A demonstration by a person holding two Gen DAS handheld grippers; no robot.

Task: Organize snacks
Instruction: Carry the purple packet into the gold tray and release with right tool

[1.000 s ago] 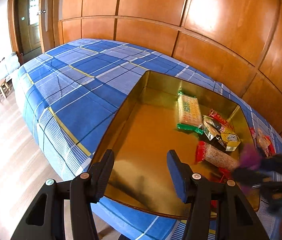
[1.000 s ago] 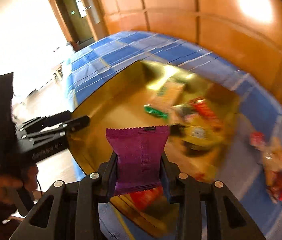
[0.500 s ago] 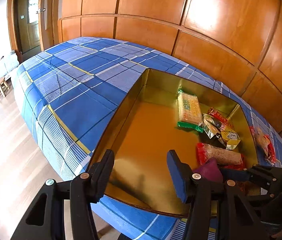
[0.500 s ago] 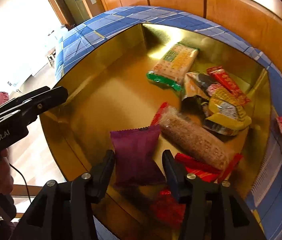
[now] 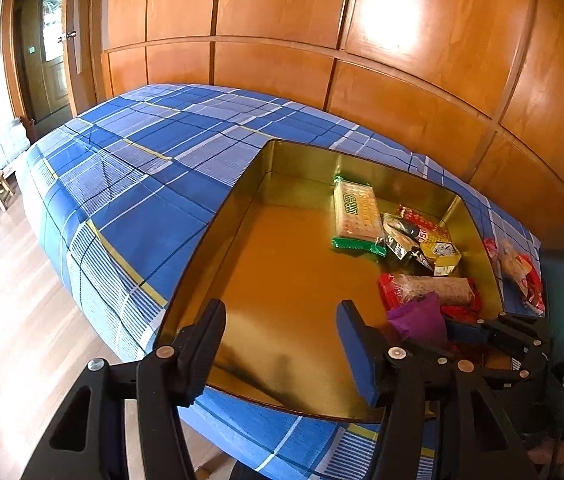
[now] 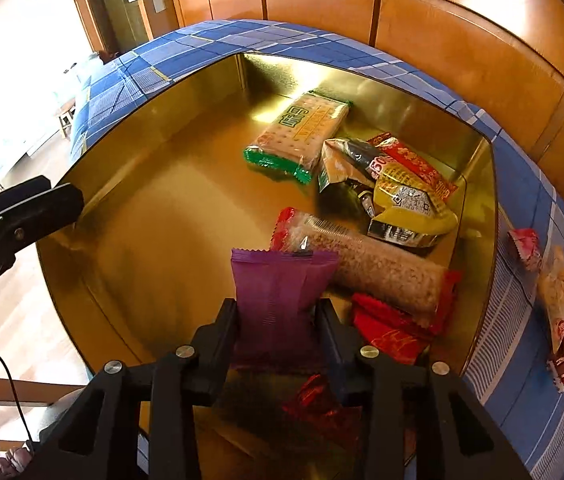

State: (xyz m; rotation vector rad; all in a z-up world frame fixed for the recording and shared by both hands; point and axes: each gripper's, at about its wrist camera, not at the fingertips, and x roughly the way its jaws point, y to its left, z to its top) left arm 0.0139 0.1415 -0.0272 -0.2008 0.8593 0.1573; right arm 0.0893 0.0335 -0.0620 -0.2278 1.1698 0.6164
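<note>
While your right gripper (image 6: pixel 277 316) hangs low in the gold tin (image 6: pixel 129 128), its jaws have just been closing — the pads now press the purple packet (image 6: pixel 277 292), beside the other snacks. Your left gripper (image 5: pixel 282 340) hovers at the tin's near edge, jaws apart, empty.

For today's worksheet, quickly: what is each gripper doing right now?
Left gripper: open, empty, above the gold metal tray.
Right gripper: jaws just closing, gripping the purple foil snack packet.
</note>
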